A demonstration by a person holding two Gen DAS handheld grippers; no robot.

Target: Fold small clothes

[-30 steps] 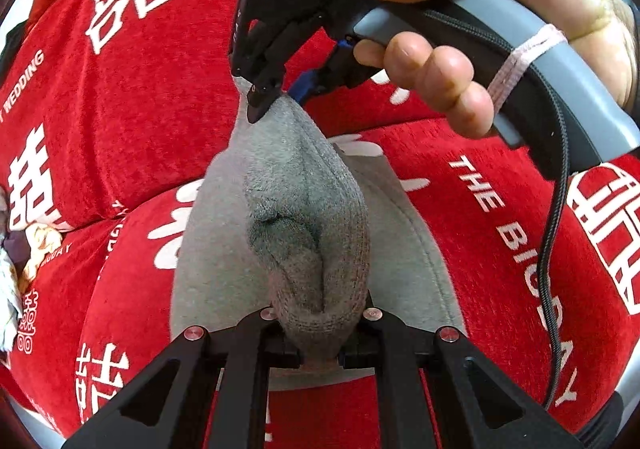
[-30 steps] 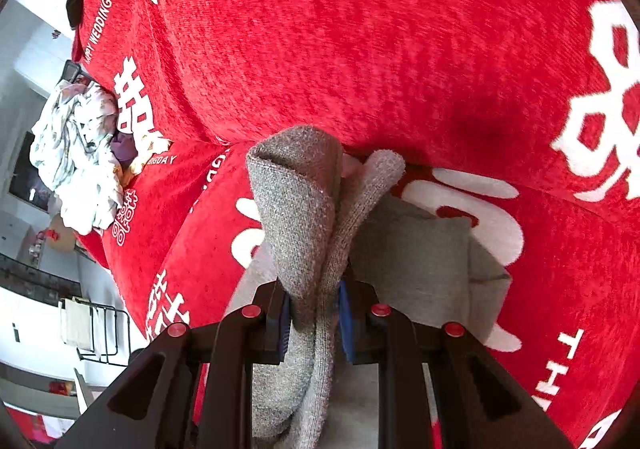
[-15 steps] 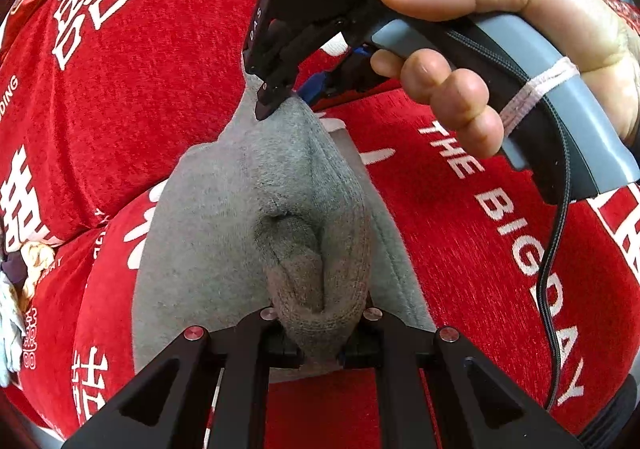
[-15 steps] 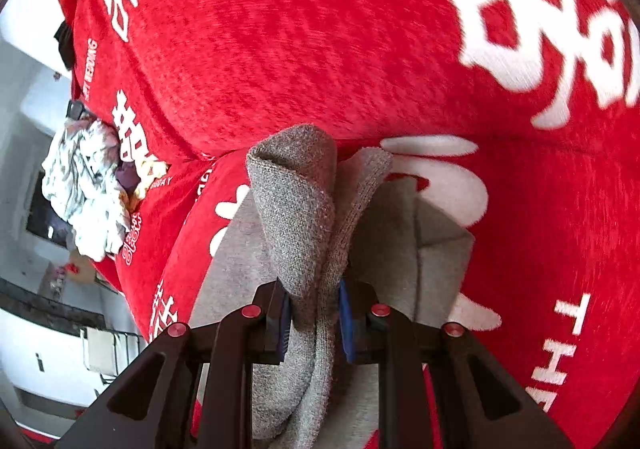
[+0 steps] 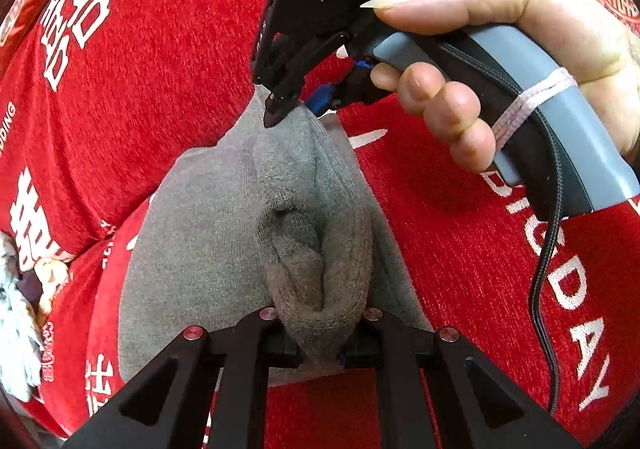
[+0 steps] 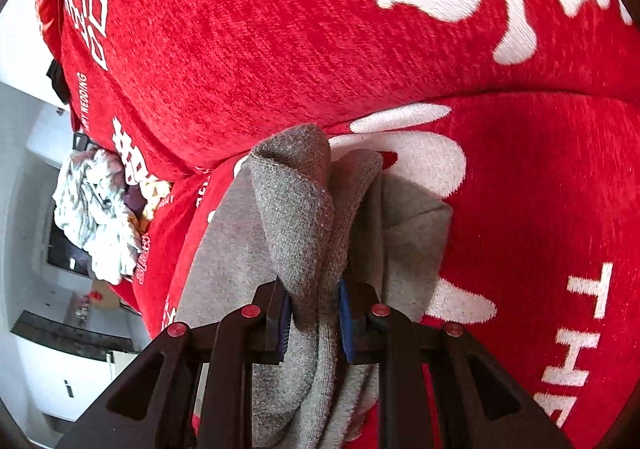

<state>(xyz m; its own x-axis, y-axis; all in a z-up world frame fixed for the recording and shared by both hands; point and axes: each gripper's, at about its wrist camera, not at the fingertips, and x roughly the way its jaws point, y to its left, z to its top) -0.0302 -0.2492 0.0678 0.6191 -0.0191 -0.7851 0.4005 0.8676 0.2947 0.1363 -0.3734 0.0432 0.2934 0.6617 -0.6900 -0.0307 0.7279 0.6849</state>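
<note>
A grey knit garment (image 5: 200,233) lies on a red sofa cover with white lettering. My left gripper (image 5: 322,345) is shut on a bunched fold of it at the near edge. My right gripper (image 5: 286,107), held by a hand, is shut on the far end of the same raised fold. In the right wrist view the right gripper (image 6: 314,313) pinches the grey garment (image 6: 296,209), which stands up in a folded peak between its blue pads. The fold is stretched between the two grippers above the flat part of the cloth.
The red sofa cover (image 5: 460,249) fills both views, with the backrest (image 6: 320,29) rising behind. A pile of white patterned clothes (image 6: 96,209) lies at the sofa's far end; it also shows in the left wrist view (image 5: 16,321). A black cable (image 5: 548,249) hangs from the right gripper.
Both grippers have kept their hold on the grey fold. The flat grey cloth beneath shows wider to the left, and the right gripper and hand have shifted toward the backrest.
</note>
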